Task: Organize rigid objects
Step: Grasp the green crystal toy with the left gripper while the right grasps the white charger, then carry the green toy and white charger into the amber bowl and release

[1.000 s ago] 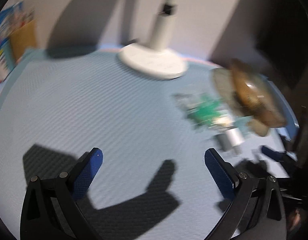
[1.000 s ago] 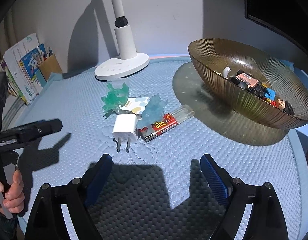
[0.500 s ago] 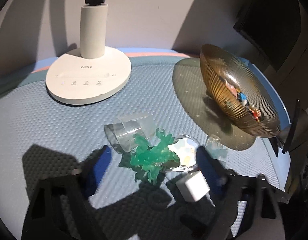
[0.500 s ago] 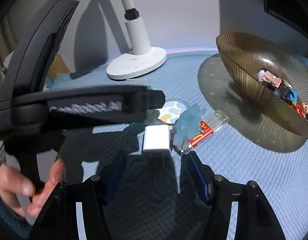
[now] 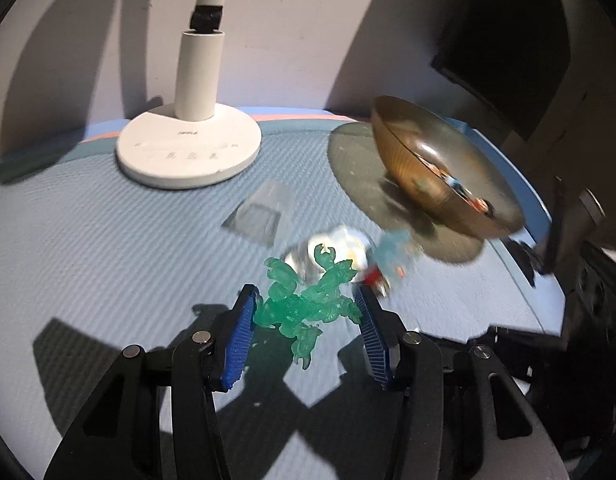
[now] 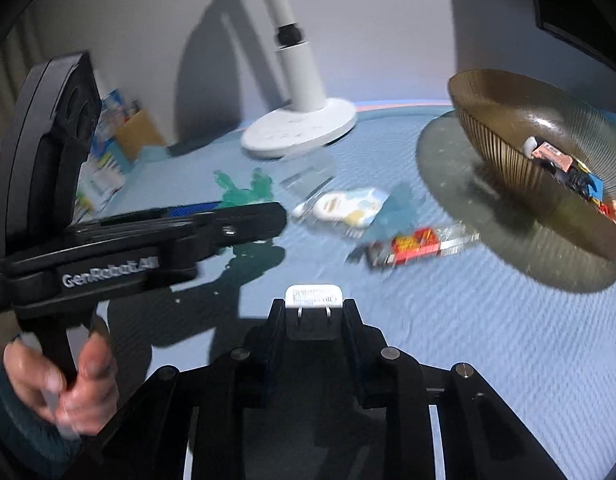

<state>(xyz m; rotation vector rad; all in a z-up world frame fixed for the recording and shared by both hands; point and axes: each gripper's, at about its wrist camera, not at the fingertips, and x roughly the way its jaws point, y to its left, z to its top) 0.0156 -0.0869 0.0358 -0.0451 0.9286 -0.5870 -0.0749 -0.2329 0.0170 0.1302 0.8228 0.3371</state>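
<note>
My left gripper point(image 5: 304, 312) is shut on a translucent green toy figure point(image 5: 306, 300) and holds it above the blue mat. My right gripper point(image 6: 313, 308) is shut on a white plug charger point(image 6: 313, 298), prongs facing the camera. The green figure point(image 6: 244, 190) and the left gripper's body point(image 6: 148, 240) also show at the left of the right wrist view. An amber ribbed bowl point(image 6: 548, 152) with several small toys stands at the right; it also shows in the left wrist view point(image 5: 440, 172).
On the mat lie a red-labelled lighter point(image 6: 420, 242), a pale blue figure point(image 6: 400, 204), a white-and-yellow packet point(image 6: 348, 206) and a clear cup point(image 5: 264, 212). A white lamp base point(image 5: 188, 152) stands at the back. Books point(image 6: 108, 168) stand at the far left.
Both grippers have closed: the left on the green figure, the right on the white charger, and both have lifted their objects off the mat.
</note>
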